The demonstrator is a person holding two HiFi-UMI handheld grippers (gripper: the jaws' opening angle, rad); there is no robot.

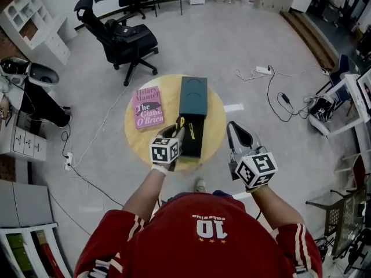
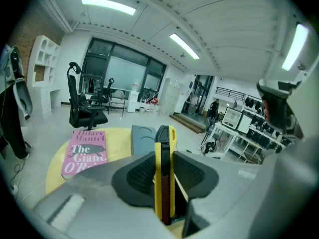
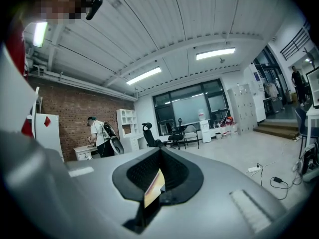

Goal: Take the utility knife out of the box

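Observation:
A yellow and black utility knife (image 2: 165, 148) stands upright between the pads of my left gripper (image 2: 164, 158), which is shut on it. In the head view the left gripper (image 1: 179, 131) holds the knife (image 1: 180, 123) up over the open black box tray (image 1: 194, 141) on the round yellow table (image 1: 215, 117). The teal box lid (image 1: 193, 95) lies just beyond the tray. My right gripper (image 1: 235, 127) hangs off the table's right edge, jaws shut and level. In the right gripper view (image 3: 160, 152) a thin pale sliver shows at the seam; I cannot tell what it is.
A pink book (image 1: 148, 107) lies on the table's left part, also seen in the left gripper view (image 2: 85, 152). A black office chair (image 1: 122, 38) stands behind the table. Cables and a power strip (image 1: 264, 70) trail on the floor at right. A person stands at a far desk (image 3: 99, 133).

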